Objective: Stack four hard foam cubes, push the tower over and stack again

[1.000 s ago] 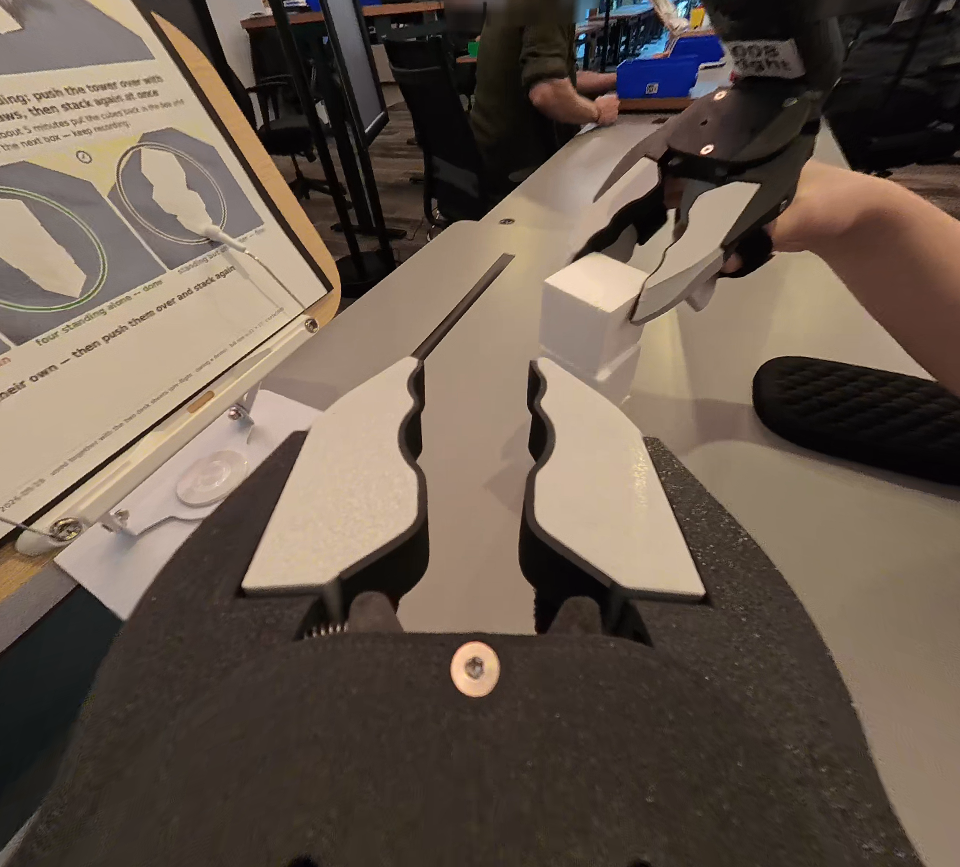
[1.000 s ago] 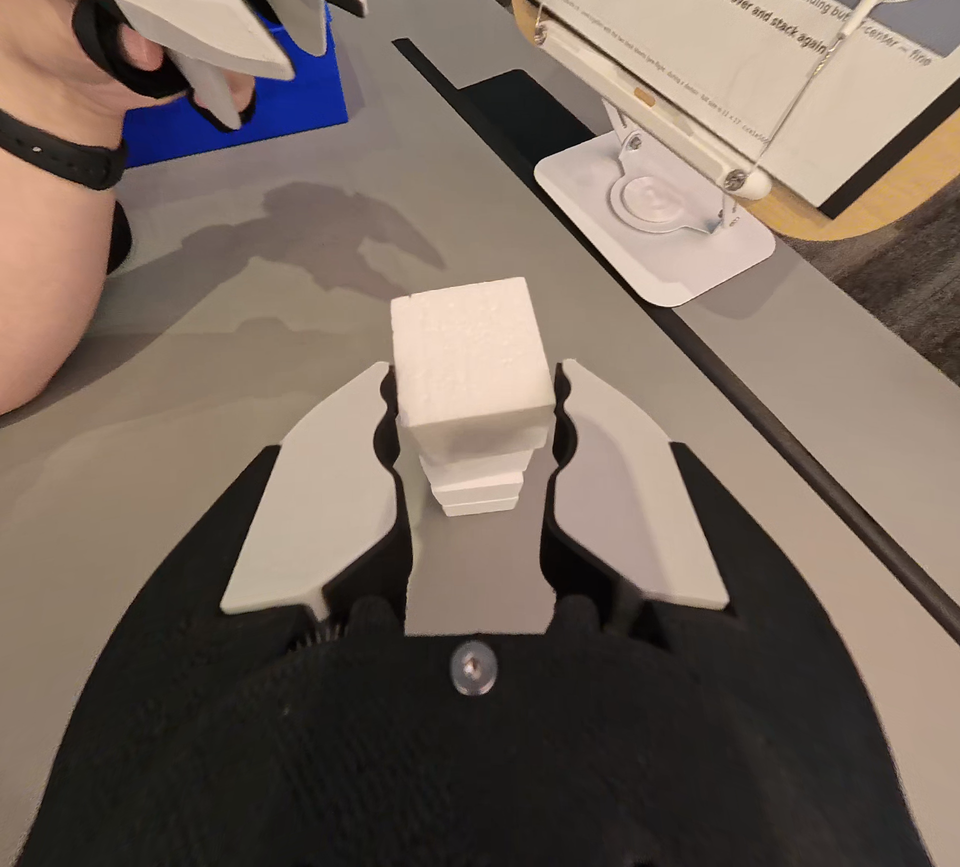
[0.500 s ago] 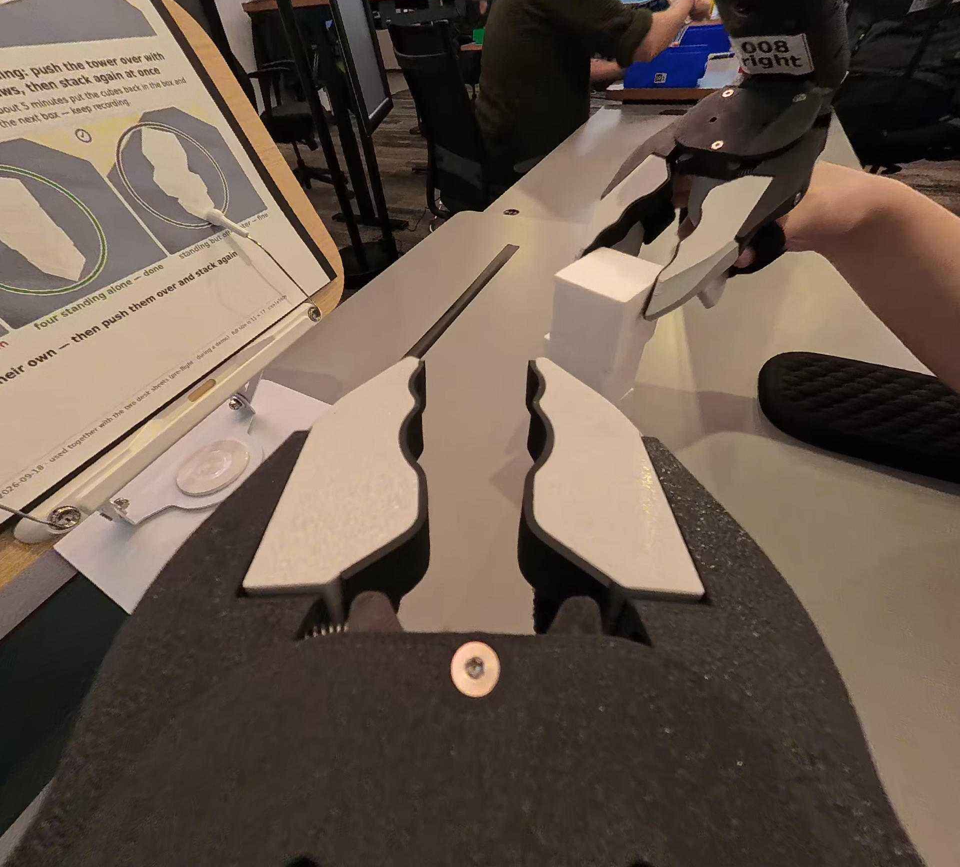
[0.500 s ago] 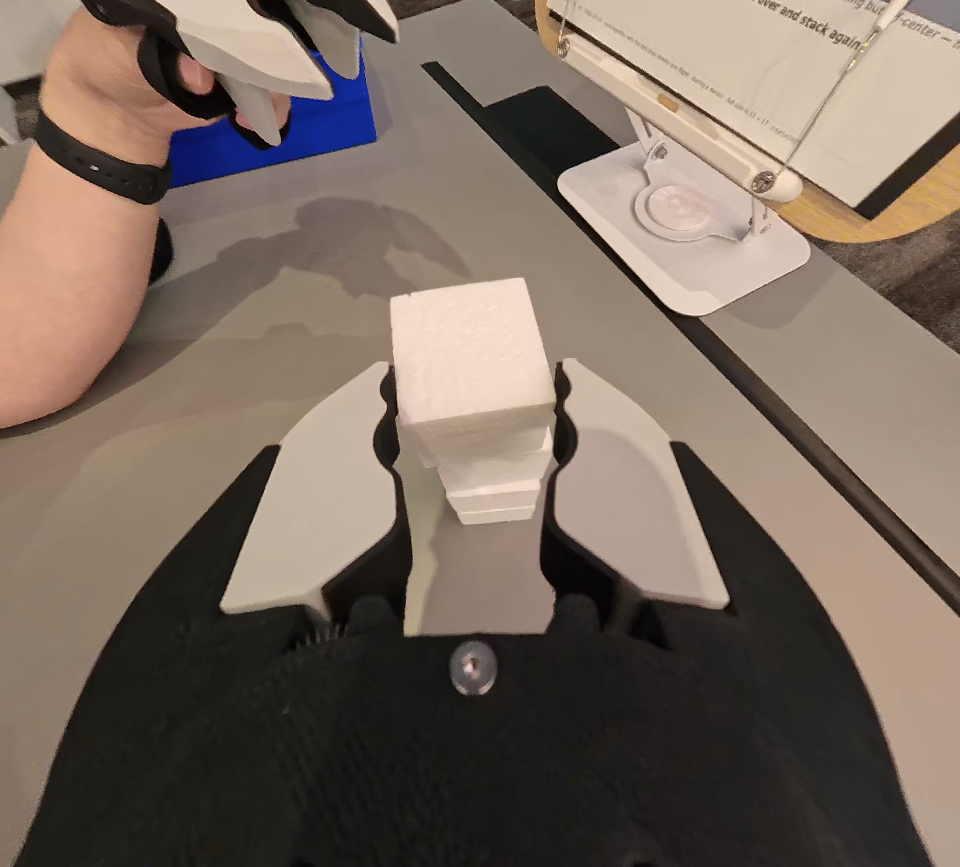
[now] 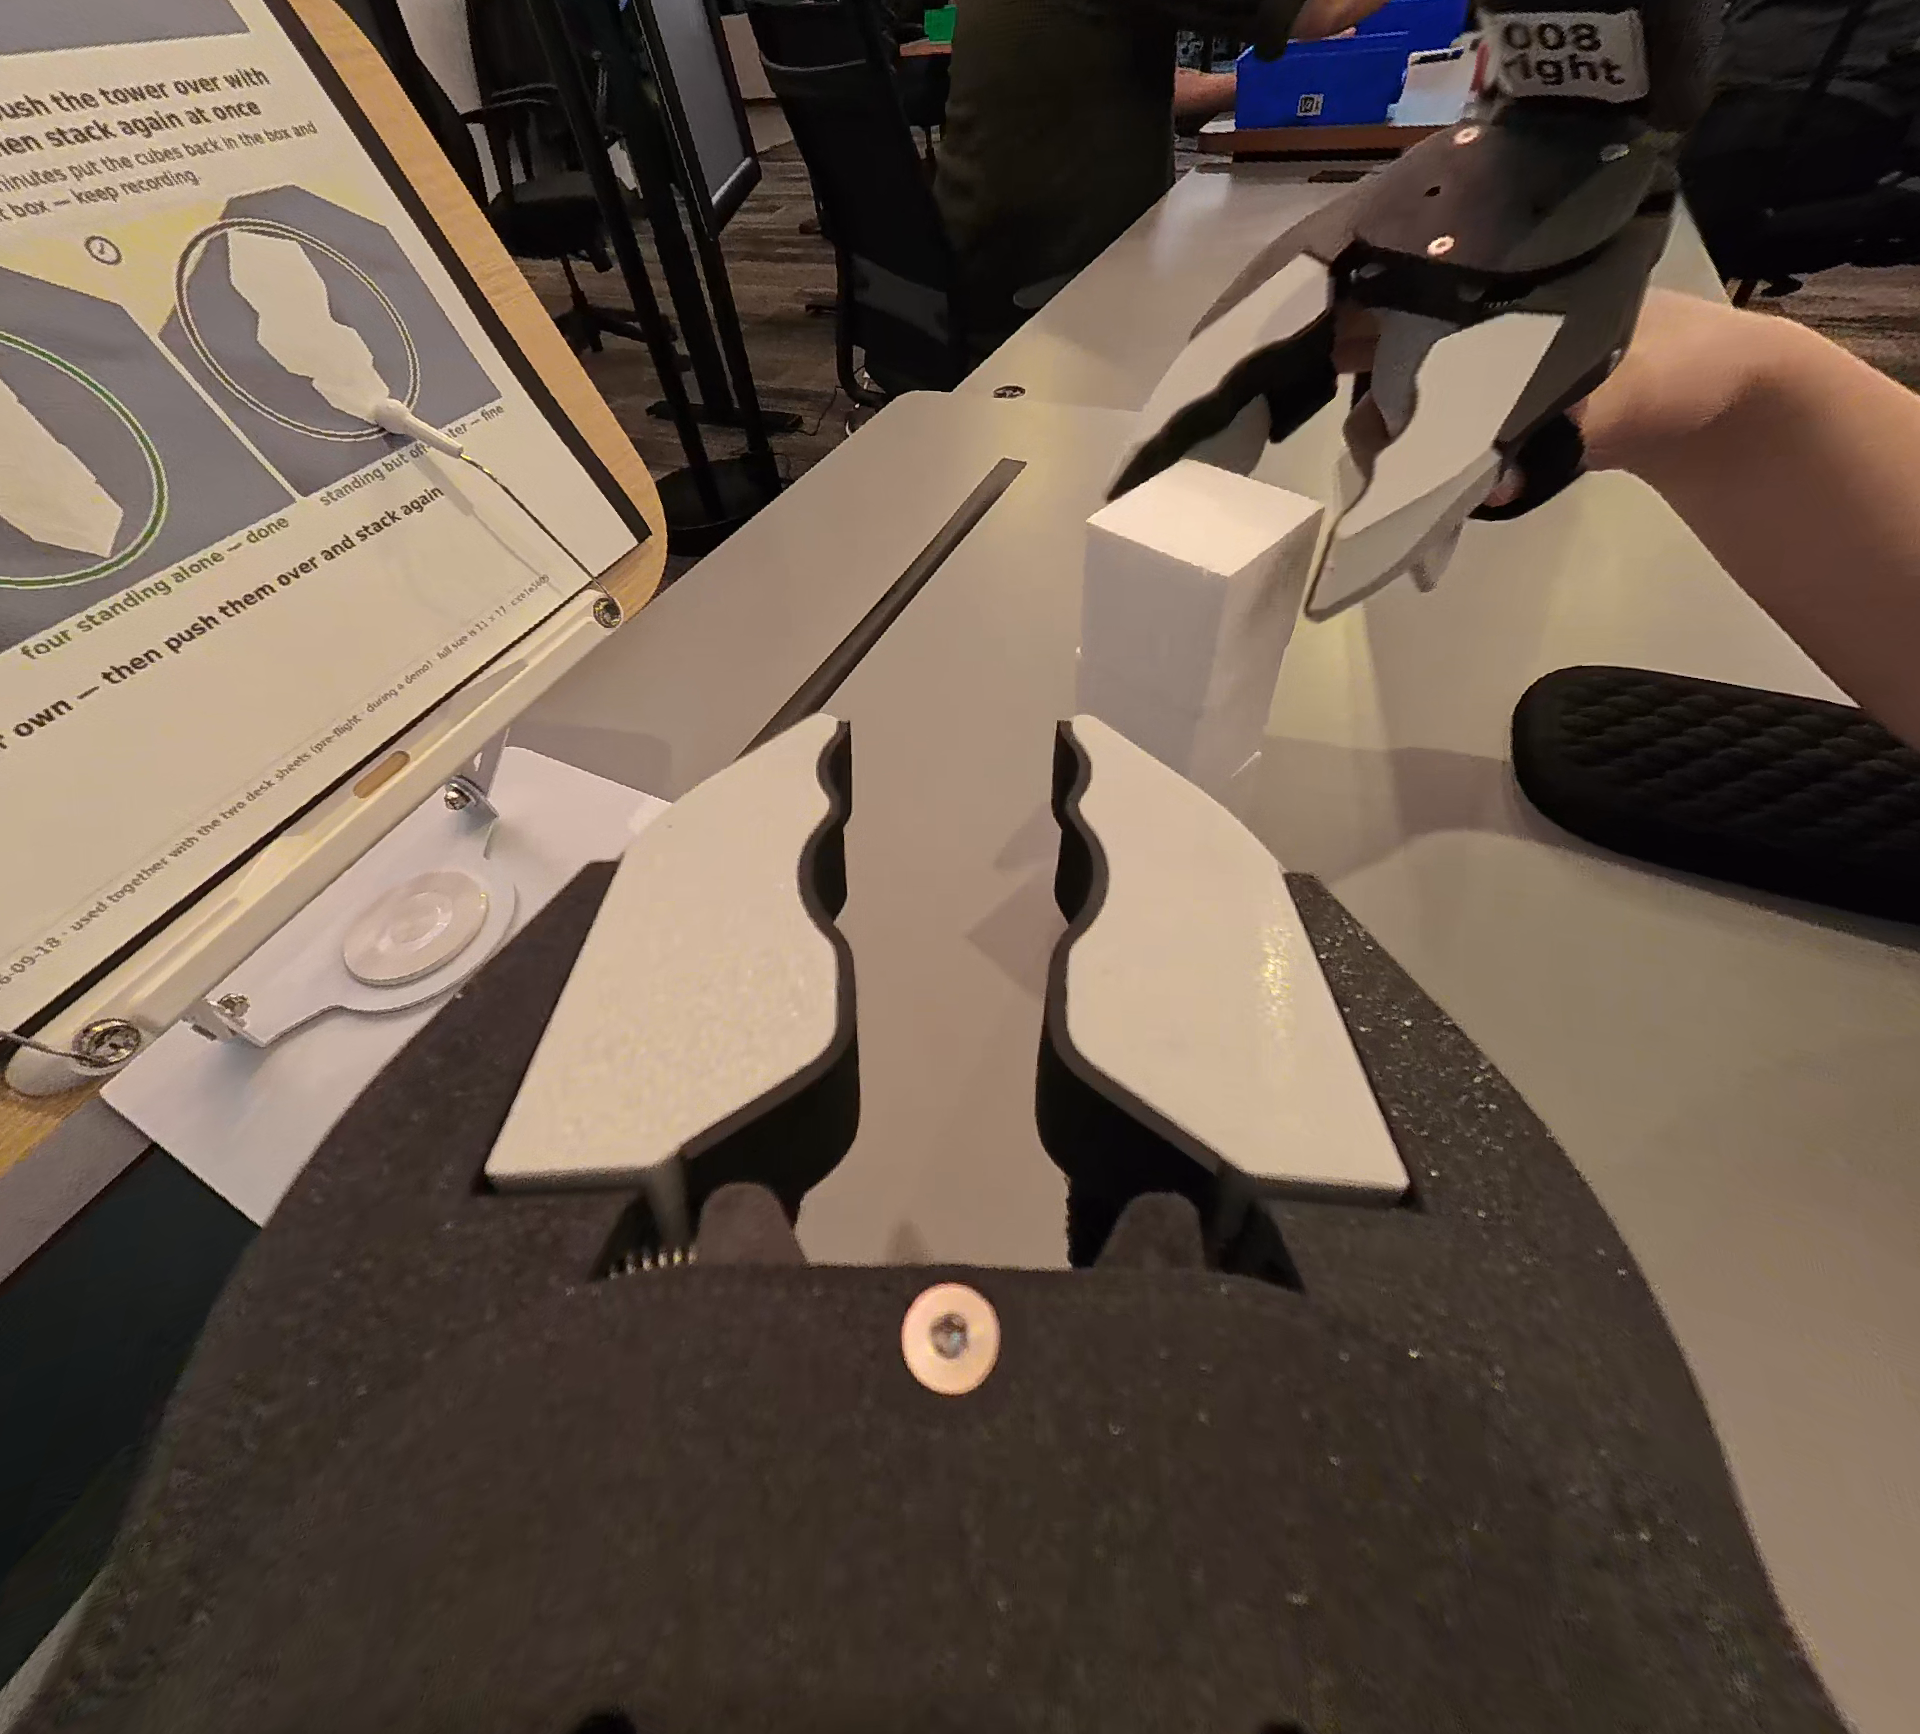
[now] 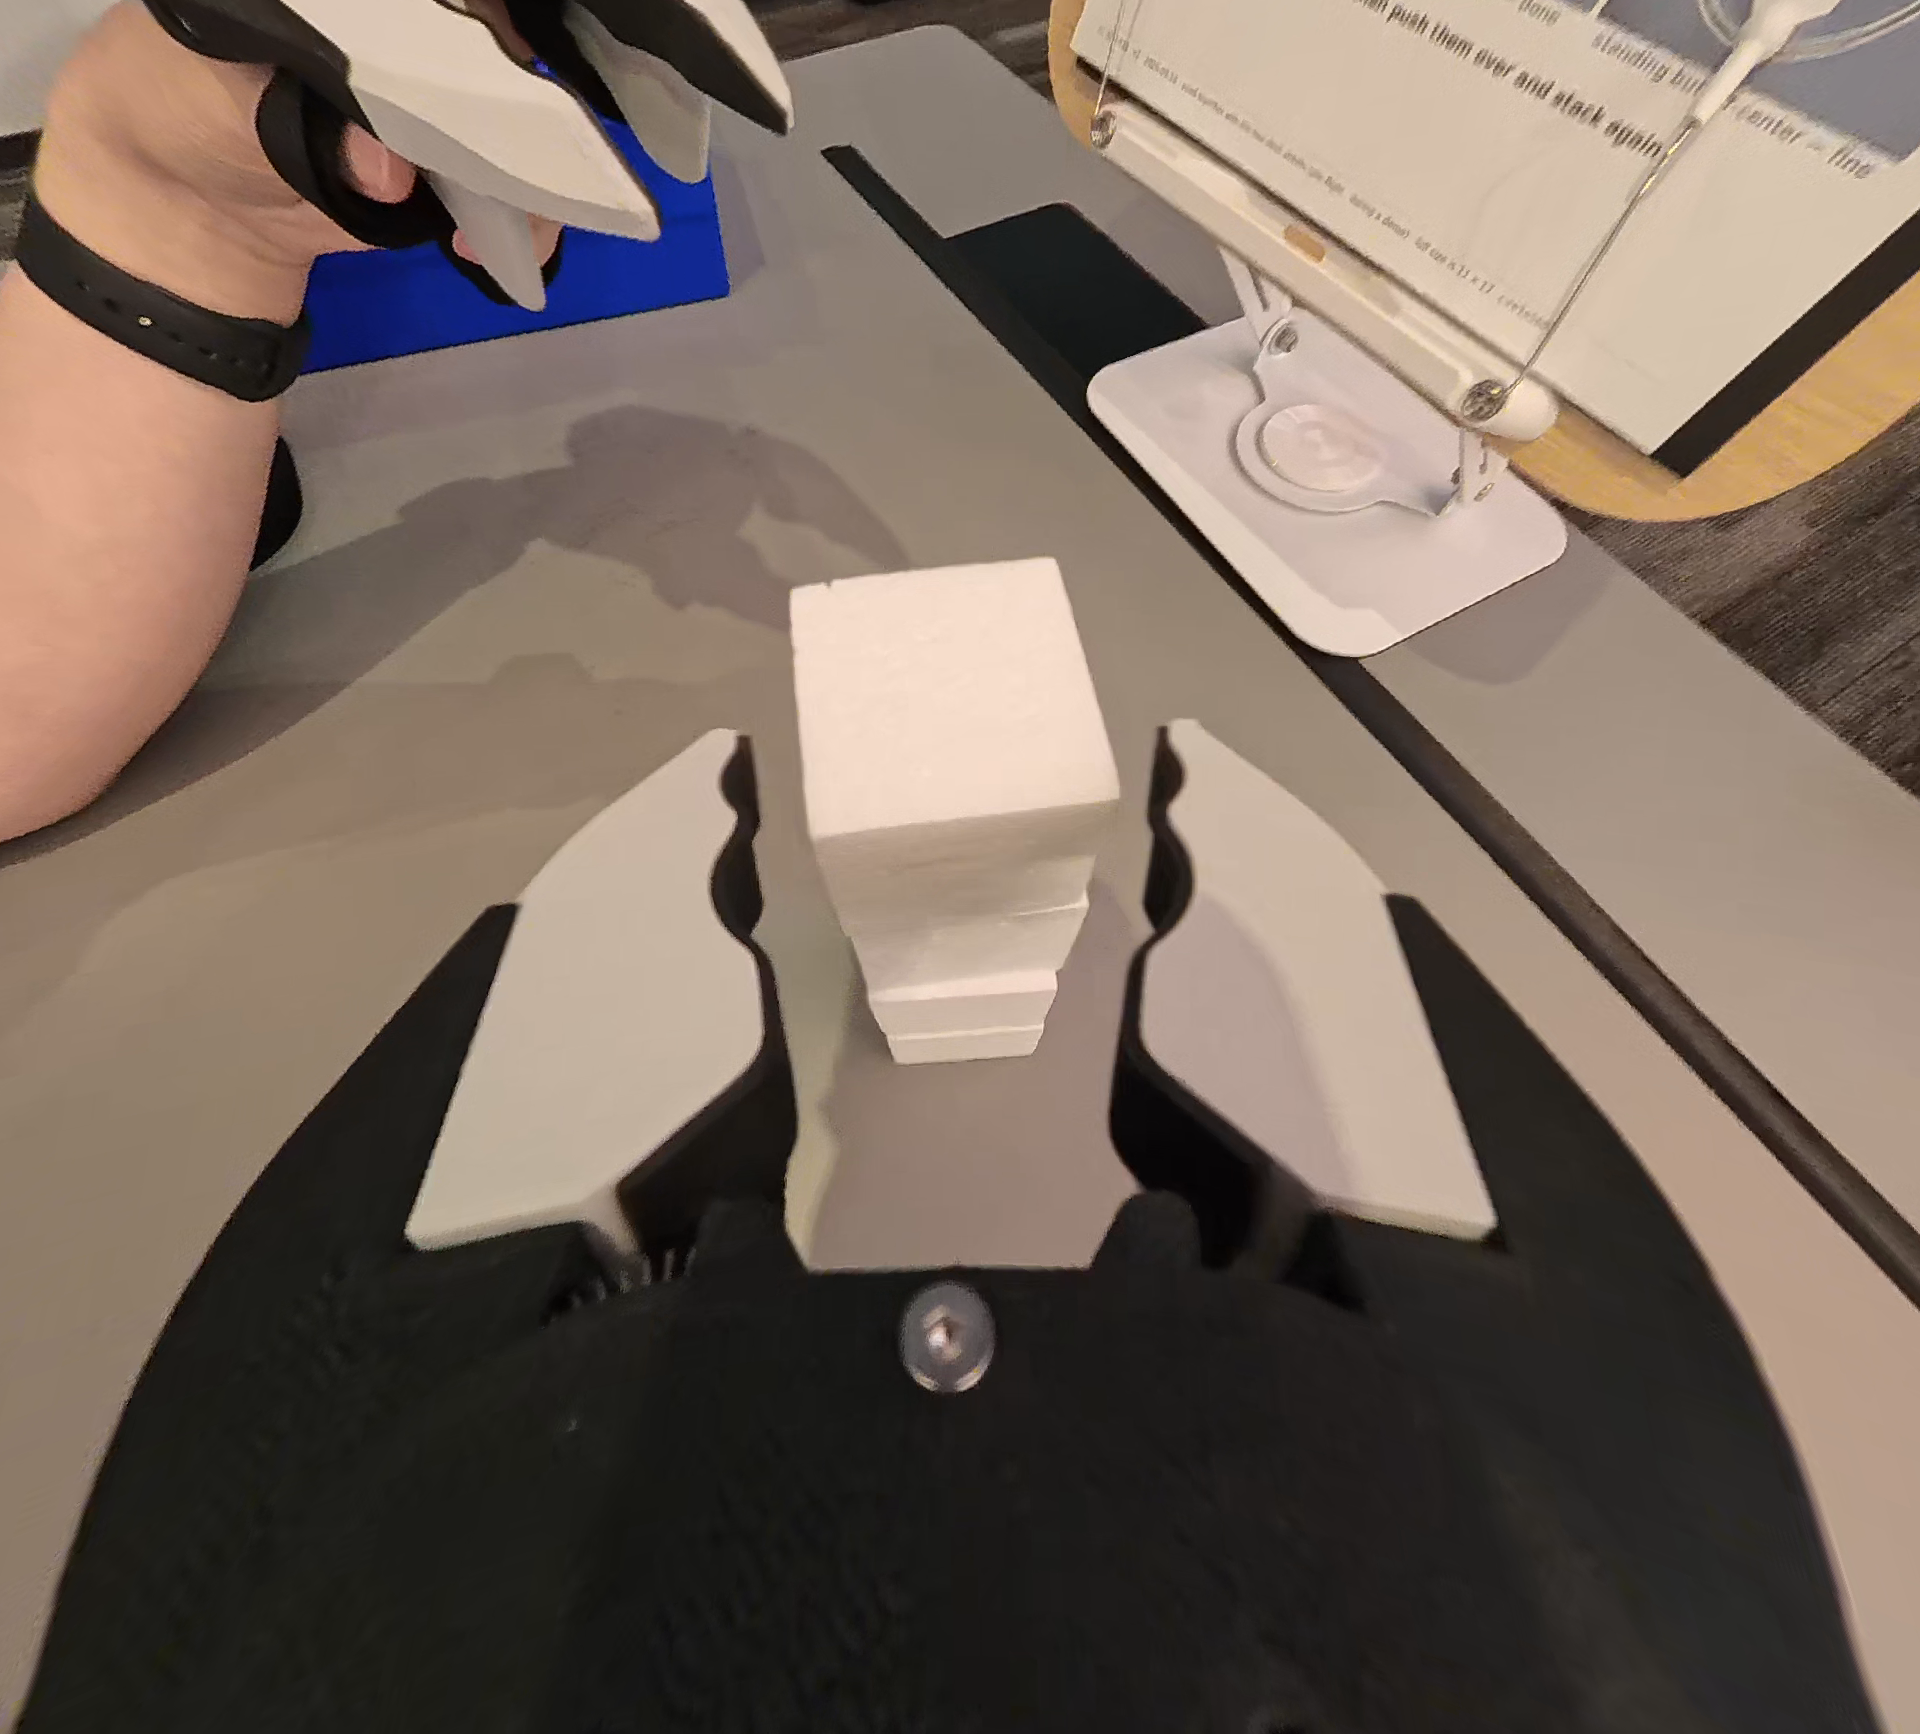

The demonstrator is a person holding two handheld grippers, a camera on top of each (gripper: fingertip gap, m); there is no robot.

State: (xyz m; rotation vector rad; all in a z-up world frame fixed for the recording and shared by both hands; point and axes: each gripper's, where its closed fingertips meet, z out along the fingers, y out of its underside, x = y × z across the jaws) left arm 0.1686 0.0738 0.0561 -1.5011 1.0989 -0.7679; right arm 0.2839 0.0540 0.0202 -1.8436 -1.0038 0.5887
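I see the tower of white foam cubes (image 6: 951, 811) standing on the smooth grey table (image 6: 644, 396), four grainy, square-edged blocks stacked slightly out of line. My right gripper (image 6: 951, 754) hangs above it, tilted down, its flat white fingers (image 6: 1257, 957) with wavy black inner edges spread to either side of the top cube and clear of it: released, holding nothing. My left gripper (image 5: 948, 780) sits low over the table, short of the tower, fingers parted with only bare table between them; from the right wrist view it is lifted off to the left, a hand (image 6: 197, 136) with a black wristband gripping it. A blue box (image 6: 520, 292) lies behind it; I cannot tell what is in it. A white stand (image 6: 1340, 531) carries a printed sheet (image 6: 1558, 74) on a wood-edged board.
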